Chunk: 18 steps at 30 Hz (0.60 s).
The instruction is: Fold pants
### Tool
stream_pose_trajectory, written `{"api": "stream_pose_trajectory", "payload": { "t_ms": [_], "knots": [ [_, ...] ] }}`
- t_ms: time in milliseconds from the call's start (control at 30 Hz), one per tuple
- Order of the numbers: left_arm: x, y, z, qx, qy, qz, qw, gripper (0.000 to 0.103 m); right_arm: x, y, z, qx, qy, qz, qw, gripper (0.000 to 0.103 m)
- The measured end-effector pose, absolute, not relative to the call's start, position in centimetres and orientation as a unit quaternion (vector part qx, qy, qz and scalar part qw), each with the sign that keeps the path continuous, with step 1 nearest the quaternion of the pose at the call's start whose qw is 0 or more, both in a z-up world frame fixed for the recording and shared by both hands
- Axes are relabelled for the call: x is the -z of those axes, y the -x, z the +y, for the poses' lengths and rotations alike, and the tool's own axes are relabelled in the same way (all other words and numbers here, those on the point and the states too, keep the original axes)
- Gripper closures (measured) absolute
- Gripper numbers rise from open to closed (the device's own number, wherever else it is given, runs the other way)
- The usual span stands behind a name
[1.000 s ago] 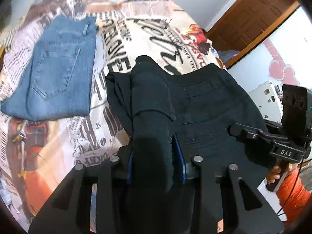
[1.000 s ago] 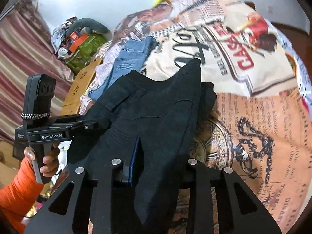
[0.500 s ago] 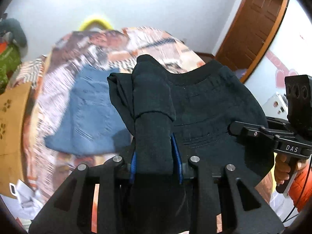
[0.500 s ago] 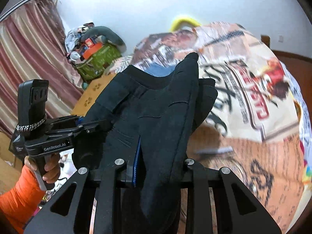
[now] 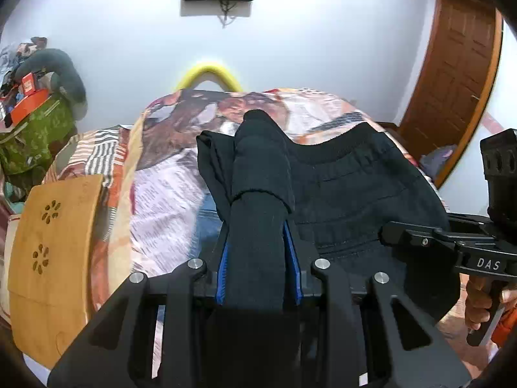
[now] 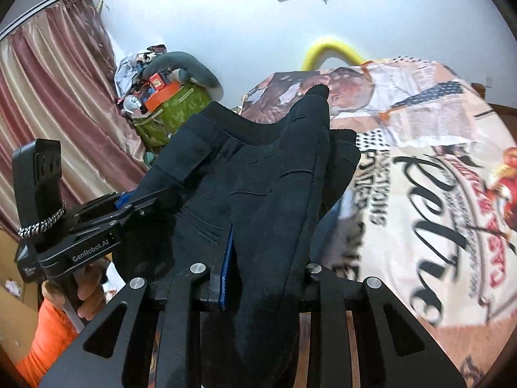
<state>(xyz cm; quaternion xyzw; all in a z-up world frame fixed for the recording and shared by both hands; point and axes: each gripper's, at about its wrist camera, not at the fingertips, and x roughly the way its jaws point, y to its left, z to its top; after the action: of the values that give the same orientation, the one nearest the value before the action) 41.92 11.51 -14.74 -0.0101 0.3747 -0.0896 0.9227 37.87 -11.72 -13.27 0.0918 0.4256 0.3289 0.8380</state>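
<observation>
Holding black pants (image 5: 349,194) aloft over the bed (image 5: 168,194): left gripper (image 5: 258,258) and right gripper (image 6: 258,258) fingers each pinch bunched fabric. Soft, limp, light; waistband corners suit gripping.

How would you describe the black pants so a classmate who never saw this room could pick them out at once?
Find the bed with the newspaper-print cover. Above it, the black pants hang between the left gripper and the right gripper, each shut on a bunched edge. Unlike the jeans below, they are black with a ribbed elastic waistband.
</observation>
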Motion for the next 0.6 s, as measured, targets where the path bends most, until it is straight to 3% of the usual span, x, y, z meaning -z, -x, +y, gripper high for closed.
{"api": "stream_pose_trajectory", "payload": {
  "t_ms": [333,400,433,600],
  "knots": [
    [24.9,-49.2,14.9,0.048,0.021,0.441,0.896,0.073,21.1,-42.1,-6.8,-0.314,-0.057,0.470,0.823,0.081],
    [26.8,-49.9,14.9,0.028,0.007,0.448,0.893,0.082,22.9,-42.6,-6.6,-0.304,-0.046,0.487,0.817,0.080],
    [27.7,-50.1,14.9,0.019,-0.002,0.453,0.891,0.082,23.7,-42.8,-6.5,-0.300,-0.039,0.497,0.813,0.080],
    [28.9,-49.3,16.0,0.026,0.037,0.460,0.887,0.081,25.8,-43.0,-7.7,-0.283,-0.033,0.525,0.802,0.070]
  ]
}}
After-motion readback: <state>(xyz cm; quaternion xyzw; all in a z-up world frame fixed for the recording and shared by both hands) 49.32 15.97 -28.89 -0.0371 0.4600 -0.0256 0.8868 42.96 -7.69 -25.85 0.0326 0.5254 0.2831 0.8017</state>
